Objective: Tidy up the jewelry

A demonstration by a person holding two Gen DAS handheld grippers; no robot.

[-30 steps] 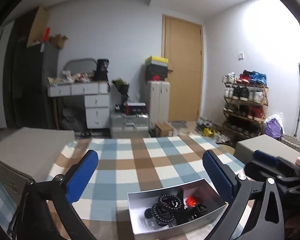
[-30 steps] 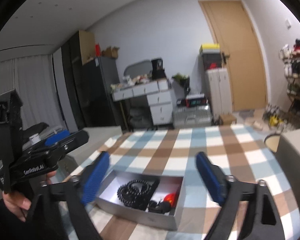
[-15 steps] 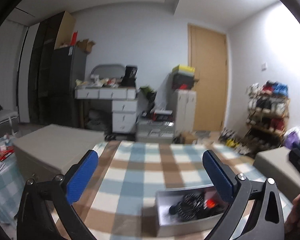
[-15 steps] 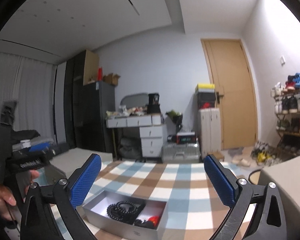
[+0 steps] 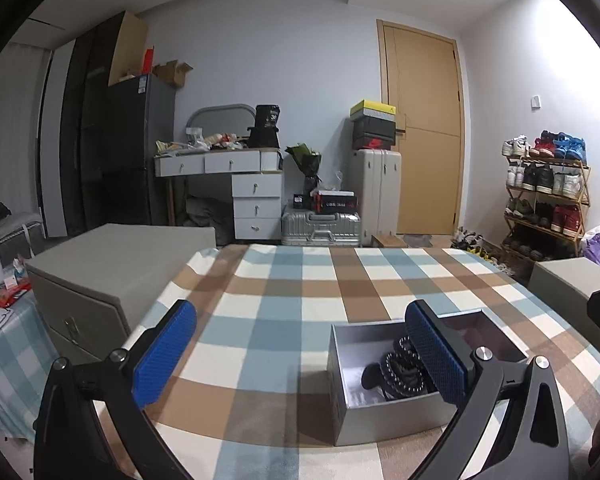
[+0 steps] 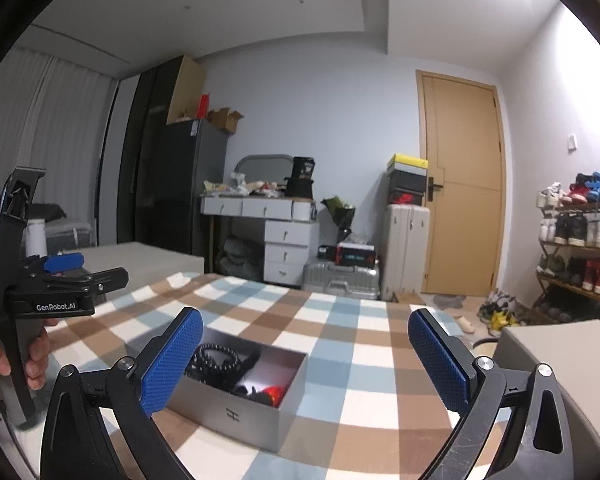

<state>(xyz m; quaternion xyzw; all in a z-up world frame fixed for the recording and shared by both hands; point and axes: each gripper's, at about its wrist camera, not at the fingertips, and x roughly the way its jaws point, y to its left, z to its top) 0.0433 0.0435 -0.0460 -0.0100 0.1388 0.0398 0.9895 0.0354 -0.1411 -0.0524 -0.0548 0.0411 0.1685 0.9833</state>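
A silver open box (image 5: pixel 384 416) sits on the checked tablecloth (image 5: pixel 300 300); it also shows in the right wrist view (image 6: pixel 236 416). Black bead bracelets (image 5: pixel 400 368) lie inside it, with a red piece (image 6: pixel 274 394) beside more black beads (image 6: pixel 214 358). My left gripper (image 5: pixel 300 356) is open and empty, held above the cloth with the box under its right finger. My right gripper (image 6: pixel 306 360) is open and empty, above and behind the box. The left tool's body (image 6: pixel 56 296) shows at the right wrist view's left edge.
A grey storage box (image 5: pixel 112 268) stands left of the table and another (image 5: pixel 568 280) at the right. Behind are a white dresser (image 5: pixel 236 188), suitcases (image 5: pixel 320 228), a wooden door (image 5: pixel 424 132) and a shoe rack (image 5: pixel 544 200).
Both grippers have lifted and tilted up, then levelled; the left one shifted left, so the box now lies under its right finger. Both jaws stayed open.
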